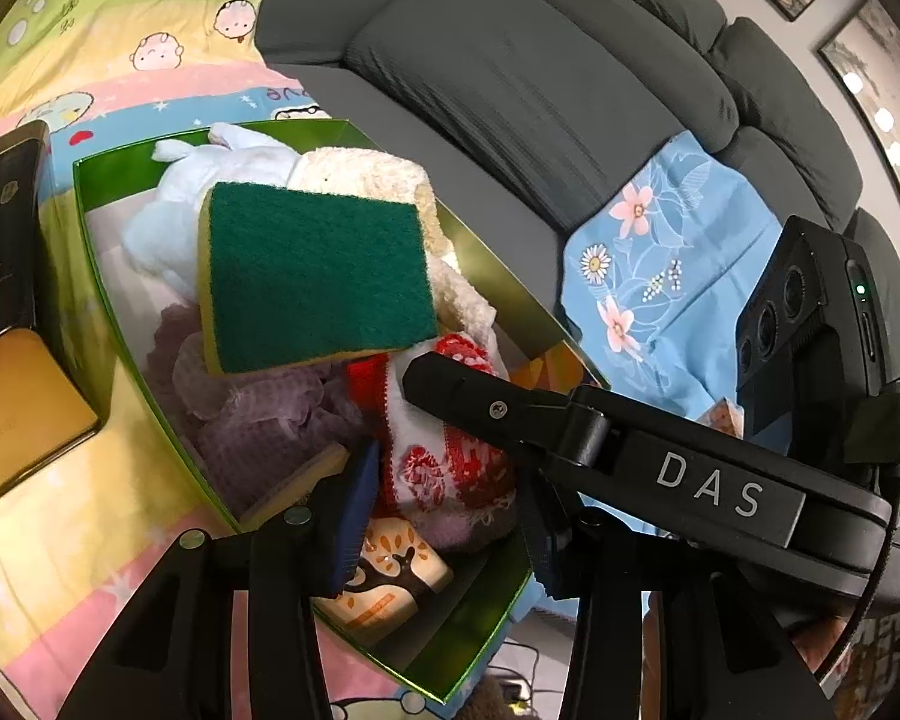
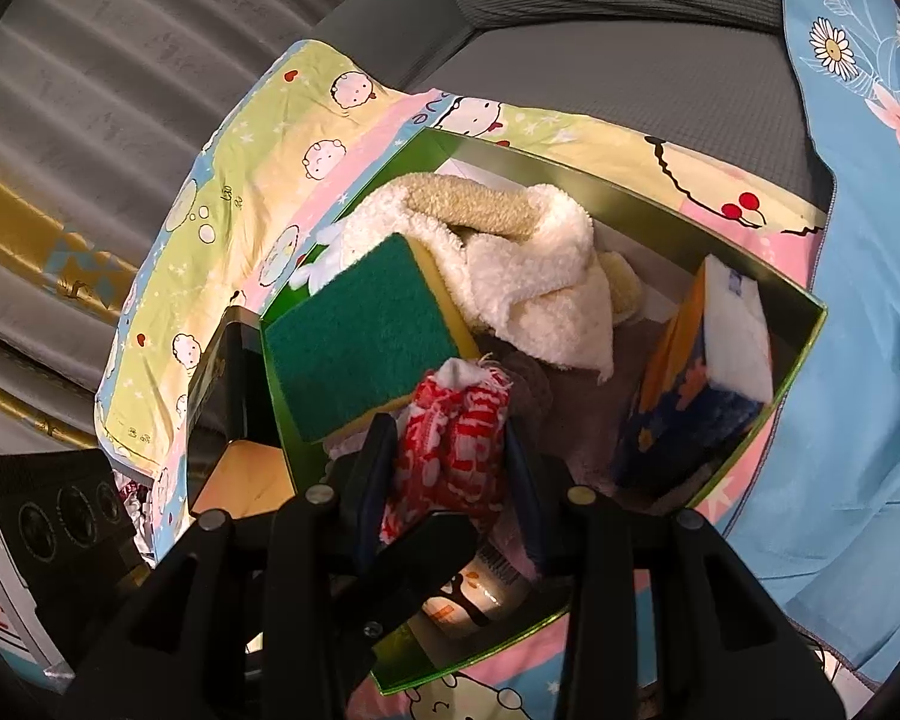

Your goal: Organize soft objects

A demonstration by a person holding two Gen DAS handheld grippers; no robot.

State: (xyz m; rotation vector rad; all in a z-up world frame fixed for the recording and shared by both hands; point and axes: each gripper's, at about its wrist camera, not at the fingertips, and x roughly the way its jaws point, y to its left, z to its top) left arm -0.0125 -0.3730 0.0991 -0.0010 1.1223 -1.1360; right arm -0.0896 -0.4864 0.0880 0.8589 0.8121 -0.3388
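A green box (image 1: 90, 177) (image 2: 810, 330) on a cartoon-print cloth holds soft items. A green-and-yellow sponge (image 1: 312, 276) (image 2: 360, 348) lies on top of a cream fluffy towel (image 1: 378, 180) (image 2: 540, 276), a white cloth (image 1: 174, 204) and a purple cloth (image 1: 252, 420). My right gripper (image 2: 450, 450) is shut on a red-and-white towel (image 2: 450, 438) (image 1: 444, 468) and holds it over the box; its finger crosses the left wrist view (image 1: 468, 396). My left gripper (image 1: 444, 516) hangs open over the box's near end, around the towel.
A dark tea tin (image 1: 6, 276) (image 2: 234, 372) lies left of the box. An orange-and-blue tissue pack (image 2: 690, 384) stands in the box's right end. A printed ceramic item (image 1: 384, 576) lies in the near corner. A grey sofa (image 1: 510, 90) carries a blue floral cloth (image 1: 660, 276).
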